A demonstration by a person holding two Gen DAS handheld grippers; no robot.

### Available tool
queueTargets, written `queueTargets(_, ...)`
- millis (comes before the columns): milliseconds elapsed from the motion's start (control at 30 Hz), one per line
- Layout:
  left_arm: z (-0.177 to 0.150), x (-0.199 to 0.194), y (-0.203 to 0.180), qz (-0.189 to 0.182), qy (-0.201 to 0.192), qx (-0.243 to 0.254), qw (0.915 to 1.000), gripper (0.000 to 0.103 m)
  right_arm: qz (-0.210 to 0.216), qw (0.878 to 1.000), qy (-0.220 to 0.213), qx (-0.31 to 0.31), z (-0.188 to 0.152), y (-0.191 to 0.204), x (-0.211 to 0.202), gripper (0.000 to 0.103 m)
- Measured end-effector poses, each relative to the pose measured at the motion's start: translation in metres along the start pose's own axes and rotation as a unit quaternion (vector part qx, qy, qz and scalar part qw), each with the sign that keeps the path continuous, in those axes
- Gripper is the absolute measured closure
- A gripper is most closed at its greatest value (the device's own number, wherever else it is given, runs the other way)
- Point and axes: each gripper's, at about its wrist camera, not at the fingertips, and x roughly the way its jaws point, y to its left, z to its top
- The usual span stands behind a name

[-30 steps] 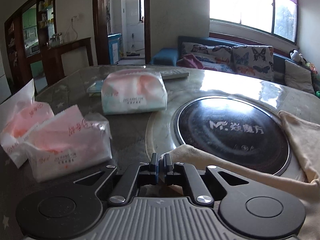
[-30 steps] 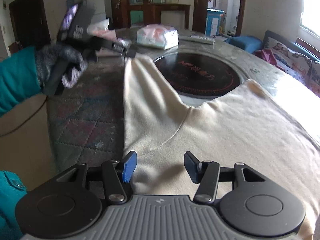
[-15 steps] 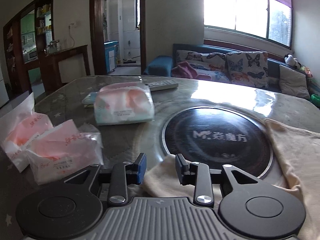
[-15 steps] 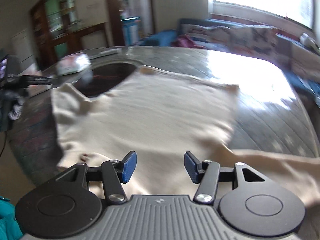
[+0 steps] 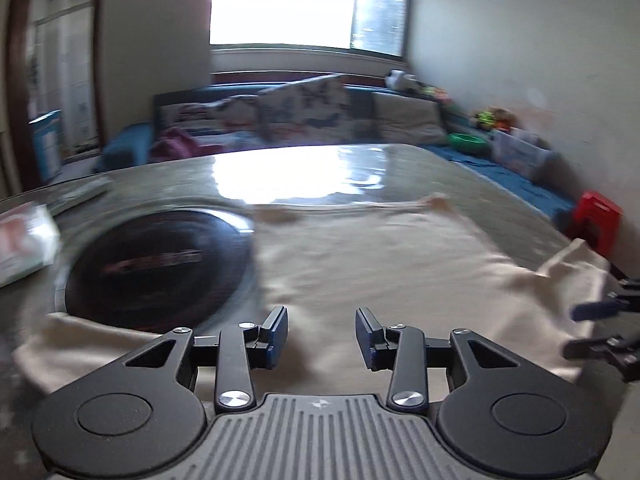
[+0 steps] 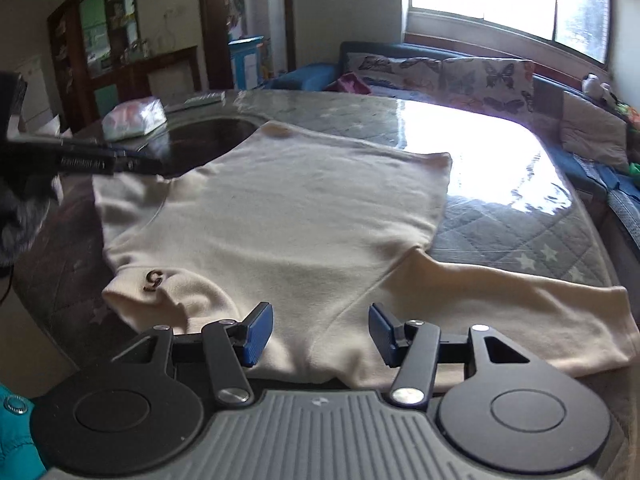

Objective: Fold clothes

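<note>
A cream-coloured, long-sleeved knit sweater lies spread flat on the grey quilted, glass-topped tabletop, its collar with a dark "5" mark at about 8 o'clock in the right wrist view and one sleeve stretched out toward 4 o'clock. The right tool, its blue-padded jaws spread apart and holding nothing, hovers over the near shoulder edge; the left tool, likewise spread and empty, points across the garment from the far side, its own view smeared with motion blur. The other sleeve end lies near the round black inset cooktop, with a white-and-pink plastic pack of tissues at 10 o'clock beyond it. The risks look plain: a pinch taken too deep could gather both layers and bunch the knit, the glossy tabletop may let the whole sweater slide rather than fold, and a hurried left tool could snag the loose sleeve or sweep it against the tissue pack. The extended sleeve near the tabletop's edge could also slip off.
</note>
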Motion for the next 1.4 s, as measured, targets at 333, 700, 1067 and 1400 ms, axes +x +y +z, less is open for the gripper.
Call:
queueTargets(333,-0.008,0.029,-0.104,-0.126,0.011,0.093,0.9876,0.062,-0.066,0.997,0.01,0.043,-0.025,-0.034,-0.004,0.05)
queueTargets(700,-0.028,0.038,-0.147,-0.164,0.036,0.16,0.9727,0.062,-0.173,0.971,-0.012,0.167,-0.041,-0.124,-0.023,0.051)
queueTargets(1067,-0.025,0.04,-0.146,-0.163,0.043,0.154,0.9735,0.06,-0.238,0.936,-0.049,0.253,-0.052,-0.184,-0.023,0.07)
queueTargets(1400,-0.021,0.037,-0.143,-0.17,0.039,0.155,0.9724,0.059,-0.254,0.937,-0.105,0.218,-0.033,-0.178,-0.045,0.097)
